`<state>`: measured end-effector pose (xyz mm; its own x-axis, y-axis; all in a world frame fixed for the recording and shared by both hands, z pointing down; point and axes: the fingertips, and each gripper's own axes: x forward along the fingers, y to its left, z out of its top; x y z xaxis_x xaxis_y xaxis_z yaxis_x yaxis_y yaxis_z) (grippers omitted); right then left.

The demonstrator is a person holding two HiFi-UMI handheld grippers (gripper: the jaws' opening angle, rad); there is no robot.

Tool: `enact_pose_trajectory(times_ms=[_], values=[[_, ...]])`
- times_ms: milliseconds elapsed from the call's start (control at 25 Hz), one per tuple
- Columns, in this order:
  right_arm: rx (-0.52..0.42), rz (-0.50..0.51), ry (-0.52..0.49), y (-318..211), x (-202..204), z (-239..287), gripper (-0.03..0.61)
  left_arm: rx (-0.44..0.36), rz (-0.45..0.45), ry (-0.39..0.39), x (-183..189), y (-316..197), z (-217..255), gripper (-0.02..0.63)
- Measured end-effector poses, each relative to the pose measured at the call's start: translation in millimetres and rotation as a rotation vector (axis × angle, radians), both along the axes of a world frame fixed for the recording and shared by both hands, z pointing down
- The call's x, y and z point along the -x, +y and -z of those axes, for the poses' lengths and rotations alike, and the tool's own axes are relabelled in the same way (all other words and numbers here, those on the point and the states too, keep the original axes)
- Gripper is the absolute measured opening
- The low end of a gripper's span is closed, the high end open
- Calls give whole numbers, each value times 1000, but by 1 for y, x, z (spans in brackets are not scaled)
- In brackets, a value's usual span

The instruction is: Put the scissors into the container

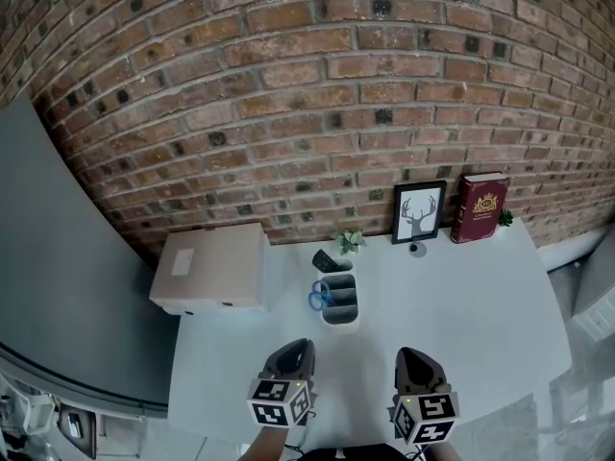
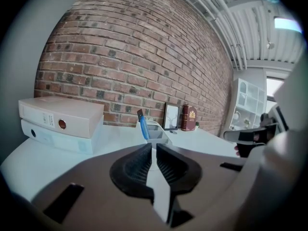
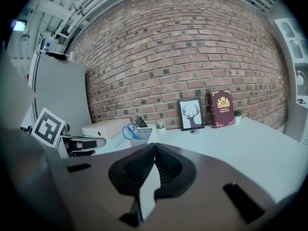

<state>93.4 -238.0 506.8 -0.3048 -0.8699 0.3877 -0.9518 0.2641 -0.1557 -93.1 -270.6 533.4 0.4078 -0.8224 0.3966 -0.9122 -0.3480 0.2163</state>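
Observation:
The blue-handled scissors (image 1: 319, 296) stand in the pale grey desk container (image 1: 342, 307) at the middle of the white table, handles up at its left side. Both grippers hover near the table's front edge, well short of the container. My left gripper (image 1: 296, 347) is shut with nothing between its jaws, and so is my right gripper (image 1: 409, 353). From the left gripper (image 2: 154, 149) view the scissors (image 2: 143, 125) lean out of the container (image 2: 159, 131) straight ahead. In the right gripper (image 3: 154, 147) view the scissors (image 3: 128, 131) and container (image 3: 143, 133) sit ahead to the left.
Stacked white binders (image 1: 211, 267) lie at the table's left. Along the brick wall stand a small plant (image 1: 348, 241), a framed deer picture (image 1: 419, 211) and a red book (image 1: 479, 206). A dark object (image 1: 325, 260) rests behind the container.

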Motion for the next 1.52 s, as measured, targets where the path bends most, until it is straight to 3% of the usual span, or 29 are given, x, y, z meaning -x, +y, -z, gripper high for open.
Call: enact_pose_trajectory(times_ms=[840,1520], values=[[-31,76,-62,6,6,9,0,-44,31,35,10,24,16,31],[-34,132,-34,8,13,6,0,-48,21,44,10,21,18,31]])
